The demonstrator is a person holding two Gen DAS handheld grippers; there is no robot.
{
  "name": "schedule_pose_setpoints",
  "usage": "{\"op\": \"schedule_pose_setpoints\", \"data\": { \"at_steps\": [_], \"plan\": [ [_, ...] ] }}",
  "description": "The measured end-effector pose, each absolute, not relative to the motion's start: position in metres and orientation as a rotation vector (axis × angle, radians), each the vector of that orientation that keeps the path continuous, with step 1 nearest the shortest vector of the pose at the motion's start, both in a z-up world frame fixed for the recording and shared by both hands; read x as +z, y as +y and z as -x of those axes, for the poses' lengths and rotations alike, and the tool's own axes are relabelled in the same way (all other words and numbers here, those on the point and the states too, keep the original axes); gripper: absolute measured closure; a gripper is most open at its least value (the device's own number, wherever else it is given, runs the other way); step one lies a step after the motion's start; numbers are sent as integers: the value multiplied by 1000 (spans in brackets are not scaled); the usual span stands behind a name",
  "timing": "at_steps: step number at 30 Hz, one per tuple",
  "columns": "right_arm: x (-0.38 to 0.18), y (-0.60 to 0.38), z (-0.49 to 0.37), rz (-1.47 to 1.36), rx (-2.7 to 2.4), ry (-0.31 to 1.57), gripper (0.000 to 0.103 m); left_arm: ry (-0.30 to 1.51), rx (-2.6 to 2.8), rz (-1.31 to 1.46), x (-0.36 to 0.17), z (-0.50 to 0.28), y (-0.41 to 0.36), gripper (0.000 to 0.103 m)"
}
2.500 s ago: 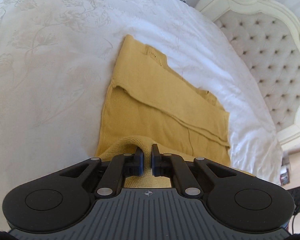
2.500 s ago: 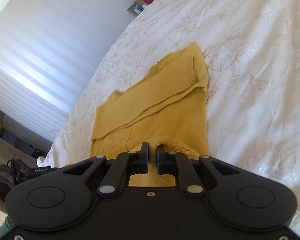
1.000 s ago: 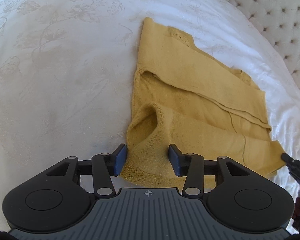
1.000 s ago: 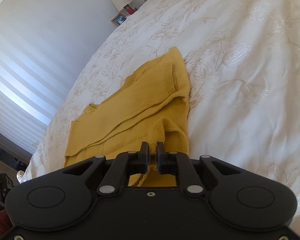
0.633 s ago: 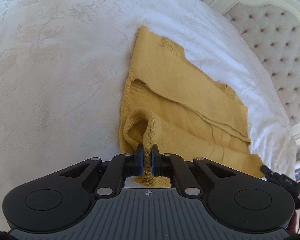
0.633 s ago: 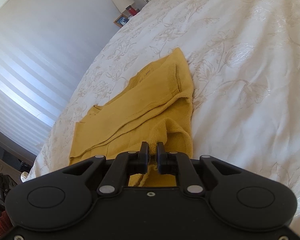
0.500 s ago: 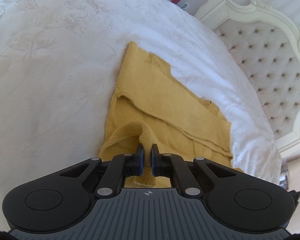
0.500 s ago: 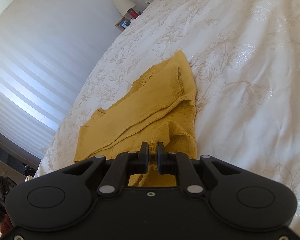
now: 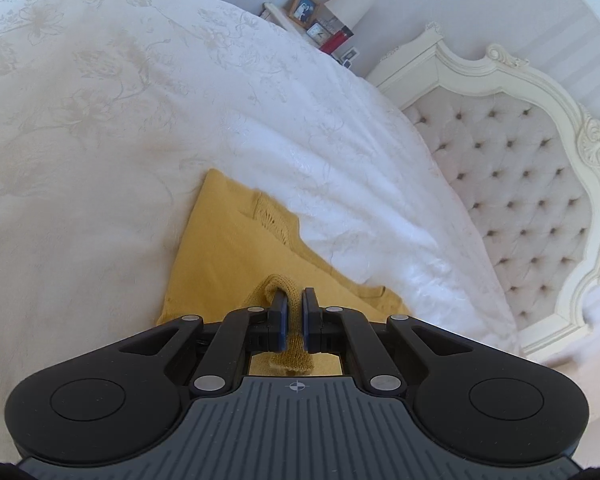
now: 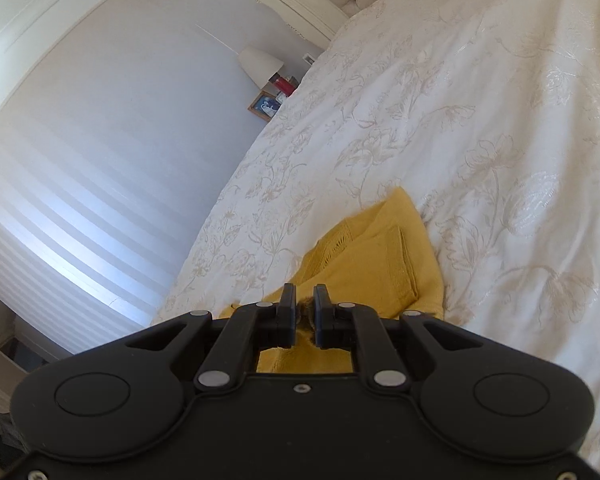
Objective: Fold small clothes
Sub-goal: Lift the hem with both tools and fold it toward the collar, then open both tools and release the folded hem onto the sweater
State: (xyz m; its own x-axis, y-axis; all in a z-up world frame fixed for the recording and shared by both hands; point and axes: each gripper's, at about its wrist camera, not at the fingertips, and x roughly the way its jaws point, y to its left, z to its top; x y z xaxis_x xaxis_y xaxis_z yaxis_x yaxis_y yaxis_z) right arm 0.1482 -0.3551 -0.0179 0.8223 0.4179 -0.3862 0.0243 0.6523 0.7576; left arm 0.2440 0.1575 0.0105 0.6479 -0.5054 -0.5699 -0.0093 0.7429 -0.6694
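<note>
A mustard-yellow knitted top (image 9: 236, 256) lies partly folded on a white bedspread (image 9: 100, 120). My left gripper (image 9: 294, 300) is shut on a hem fold of the top, which bunches up between the fingers and hangs out behind them. My right gripper (image 10: 304, 296) is shut on another part of the same hem; the top (image 10: 380, 256) spreads ahead of it, its collar end farthest away. Most of the near part of the top is hidden under both grippers.
A tufted cream headboard (image 9: 540, 184) stands at the right in the left wrist view. A bedside table with a lamp (image 10: 260, 64), a photo frame (image 10: 265, 106) and small items is beyond the bed. A window blind (image 10: 80, 168) fills the left wall.
The left gripper opened, then shut again on the hem. Both grippers have since carried the hem forward over the top toward its collar end, so less of the top shows ahead.
</note>
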Motion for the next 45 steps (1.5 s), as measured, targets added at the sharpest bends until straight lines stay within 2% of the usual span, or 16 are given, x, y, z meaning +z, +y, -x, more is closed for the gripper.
{"op": "schedule_pose_setpoints", "data": {
  "at_steps": [6, 7, 11, 13, 19, 20, 21, 22, 23, 32, 38, 39, 40, 41, 42, 45],
  "plan": [
    [-25, -360, -208, -867, 166, 561, 88, 846, -258, 737, -10, -287, 162, 97],
    [-28, -360, -217, -857, 157, 559, 82, 852, -243, 741, -16, -291, 163, 97],
    [-35, -350, -232, -744, 205, 602, 75, 876, -218, 759, -38, -296, 165, 97],
    [-41, -338, -229, -640, 247, 665, 46, 888, -213, 752, -44, -296, 164, 97],
    [-60, -304, -213, -364, 316, 766, 43, 885, -228, 705, -39, -296, 164, 97],
    [-63, -303, -211, -356, 321, 768, 43, 884, -227, 707, -39, -295, 164, 97],
    [-64, -302, -210, -352, 324, 767, 56, 884, -224, 711, -40, -295, 166, 97],
    [-64, -301, -207, -343, 339, 759, 96, 883, -222, 713, -39, -293, 167, 97],
    [-62, -300, -204, -332, 344, 753, 91, 883, -219, 714, -39, -291, 167, 97],
    [-4, -321, -216, -390, 257, 530, 94, 806, -207, 772, -9, -301, 171, 97],
    [-22, -337, -274, -414, 124, 584, 93, 832, -173, 731, -30, -331, 161, 95],
    [-27, -337, -280, -419, 110, 601, 92, 829, -172, 714, -33, -333, 162, 86],
    [-33, -336, -286, -416, 85, 620, 84, 826, -167, 704, -35, -335, 163, 67],
    [-37, -335, -289, -415, 65, 630, 84, 819, -157, 705, -35, -336, 165, 60],
    [-41, -336, -290, -426, 50, 639, 83, 800, -149, 717, -33, -334, 170, 55],
    [-43, -339, -278, -460, 26, 608, 53, 749, -134, 723, -22, -326, 182, 48]
  ]
}}
